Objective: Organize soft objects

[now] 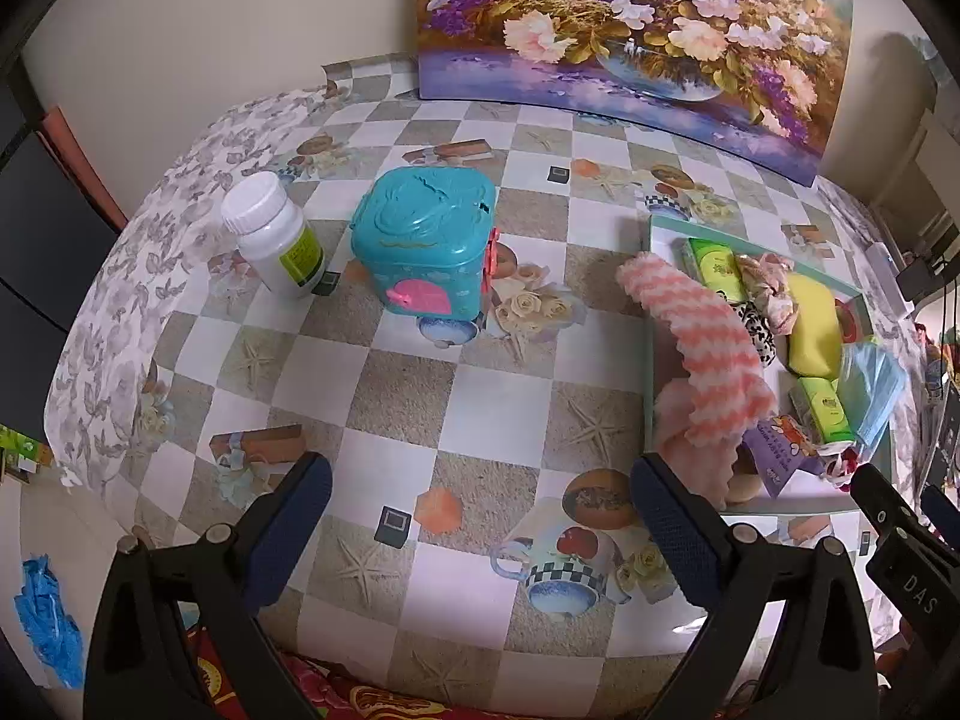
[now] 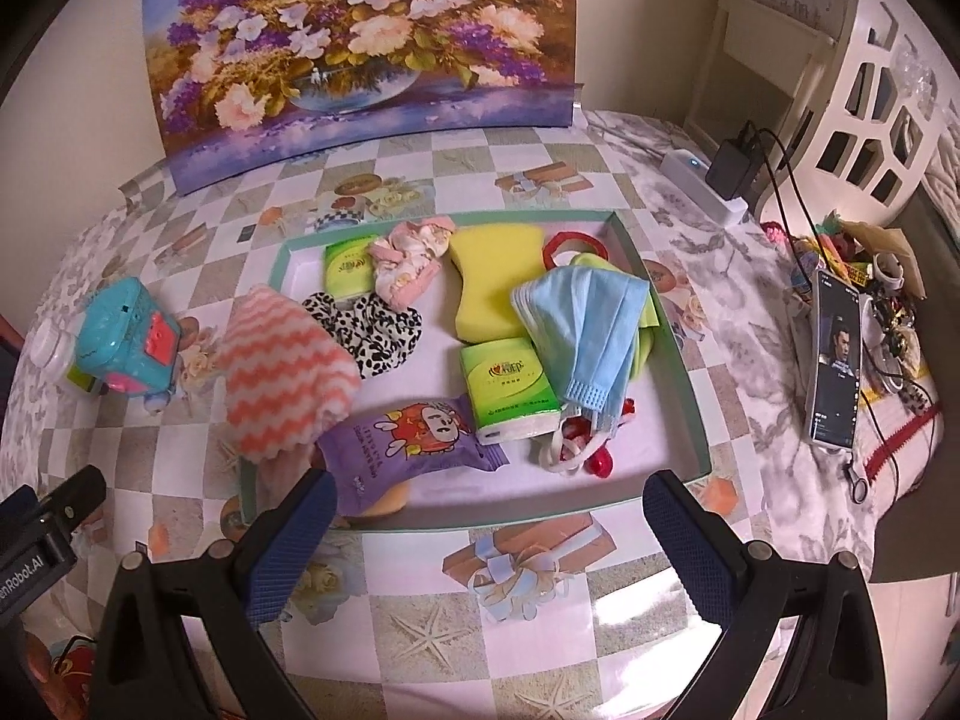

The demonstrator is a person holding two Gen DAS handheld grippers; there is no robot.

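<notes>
The shallow teal-rimmed tray [image 2: 690,372] sits toward the right side of the table [image 2: 420,612], which wears a checkered oilcloth, and it holds the soft things. A pink-and-white zigzag cloth [image 2: 282,366] droops over the tray's left rim, hiding part of that edge. Beside it lie a black-and-white spotted scrunchie [image 2: 372,330], a pink floral scrunchie [image 2: 408,264], a yellow sponge [image 2: 486,282] and a stack of blue face masks [image 2: 588,330]. The masks cover most of a yellow-green cloth and some red-and-white pieces too tangled to name. A red ring [image 2: 570,243] peeks out at the far right corner. Two green tissue packs [image 2: 510,390] [image 2: 351,267] carry print too small to read. A purple snack packet [image 2: 408,438] with a cartoon face rests at the near edge, over a tan round item that is mostly hidden.

Outside the tray, toward the table's left edge, stand a turquoise toy box [image 1: 426,240] and a white pill bottle [image 1: 273,234], its yellow-green label illegible. A flower painting [image 1: 630,30] leans against the wall at the far edge. A smartphone [image 2: 834,360] lies lit at the right edge.

The left gripper [image 1: 480,516] hovers over bare oilcloth, jaws wide apart, gripping nothing. The right gripper [image 2: 486,540] hangs at the tray's near rim, jaws equally wide and empty. On the left gripper's body, seen from the right wrist, reads "enRobot.AI", cut off.
</notes>
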